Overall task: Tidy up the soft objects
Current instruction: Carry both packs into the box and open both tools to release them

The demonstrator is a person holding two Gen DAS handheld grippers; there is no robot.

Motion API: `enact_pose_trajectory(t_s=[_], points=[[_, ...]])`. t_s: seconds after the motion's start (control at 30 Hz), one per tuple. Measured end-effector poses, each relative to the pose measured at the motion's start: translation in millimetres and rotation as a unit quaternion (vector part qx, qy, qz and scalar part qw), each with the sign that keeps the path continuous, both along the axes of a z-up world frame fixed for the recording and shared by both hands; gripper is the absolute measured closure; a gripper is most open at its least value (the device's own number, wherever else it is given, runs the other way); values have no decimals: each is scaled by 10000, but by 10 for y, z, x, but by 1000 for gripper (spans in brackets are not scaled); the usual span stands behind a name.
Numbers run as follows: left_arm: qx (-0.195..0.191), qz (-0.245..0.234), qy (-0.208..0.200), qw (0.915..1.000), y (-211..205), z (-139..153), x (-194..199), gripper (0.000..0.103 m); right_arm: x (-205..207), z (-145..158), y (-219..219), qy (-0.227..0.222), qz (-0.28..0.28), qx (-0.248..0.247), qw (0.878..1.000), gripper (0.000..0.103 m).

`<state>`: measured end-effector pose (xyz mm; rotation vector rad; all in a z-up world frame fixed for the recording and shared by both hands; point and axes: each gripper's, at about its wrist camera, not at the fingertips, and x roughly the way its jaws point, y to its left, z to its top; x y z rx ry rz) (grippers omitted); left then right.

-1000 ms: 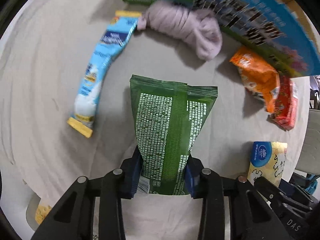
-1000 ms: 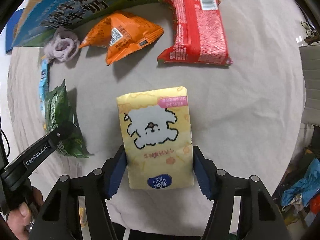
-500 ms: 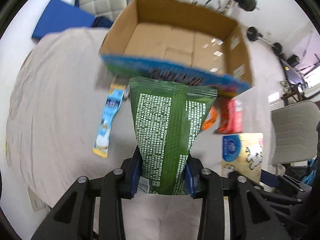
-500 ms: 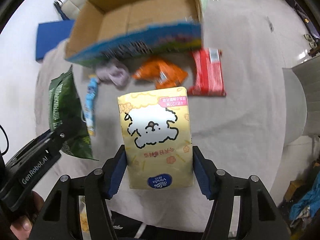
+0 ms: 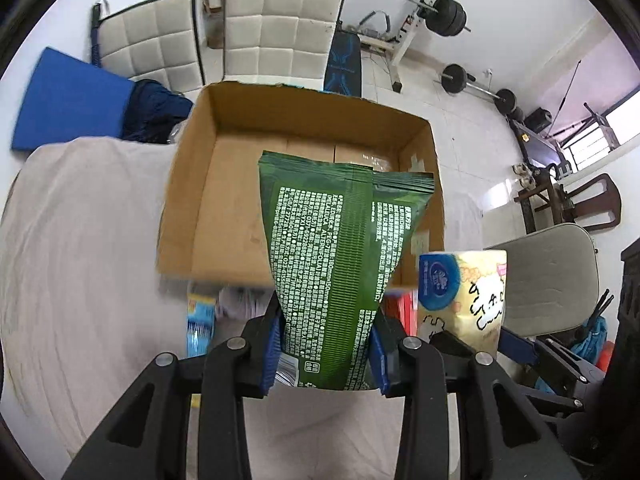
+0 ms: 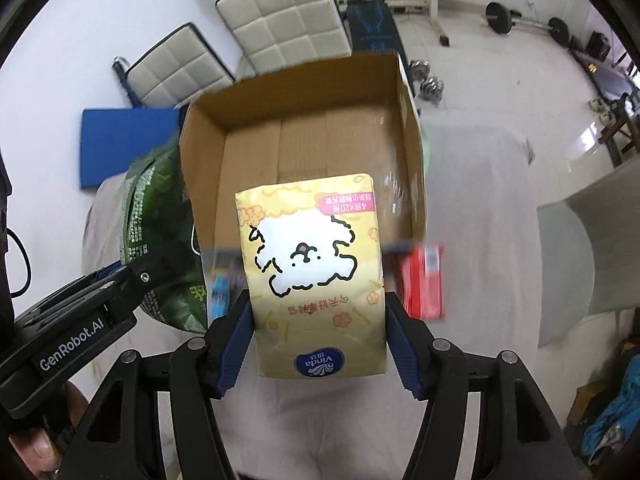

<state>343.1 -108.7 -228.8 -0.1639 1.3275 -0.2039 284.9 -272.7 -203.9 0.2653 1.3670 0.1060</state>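
Observation:
My left gripper (image 5: 326,354) is shut on a green wipes pack (image 5: 340,248) and holds it raised in front of the open cardboard box (image 5: 188,184). My right gripper (image 6: 316,344) is shut on a yellow tissue pack (image 6: 312,276) with a white dog drawing, raised before the same box (image 6: 208,160). The tissue pack (image 5: 464,292) also shows at the right of the left wrist view, and the green pack (image 6: 156,216) at the left of the right wrist view. The box looks empty inside.
On the beige tablecloth (image 5: 80,240) near the box lie a blue sachet (image 5: 199,322), a pale yarn bundle (image 5: 240,300) and a red packet (image 6: 424,280). Padded chairs (image 5: 280,28), a blue mat (image 5: 68,100) and gym weights (image 5: 444,12) stand beyond the table.
Both grippers have risen and tilted up with their packs. The view went from looking down at the table to looking into the open box.

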Motion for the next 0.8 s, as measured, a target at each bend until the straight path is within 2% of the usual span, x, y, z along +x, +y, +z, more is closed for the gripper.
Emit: enact_pose_trajectory(t_s=[0.17,0.37,0.5,0.63,0.8], points=[[-280,-46,425,9987,58,-198,642,69,629,-215,53,100,-201,-153,9996,38],[-412,-101,916,9949,83,-651,1350,69,1352,-710,77,227,-372,-370,9984,38],[-507,-116,1306,9901,81,-943,1676,69,1697,-1069,135,360,-393,-554,9970,38],[-208,-213,1393,9898,30,-1073,1866,69,1952,-1384,197,502,-346,-673,9959,38],[-211,-338,1596,9864,-39,-1265,1971,69,2113,-1620,233,611,-282,-822,9943,38]])
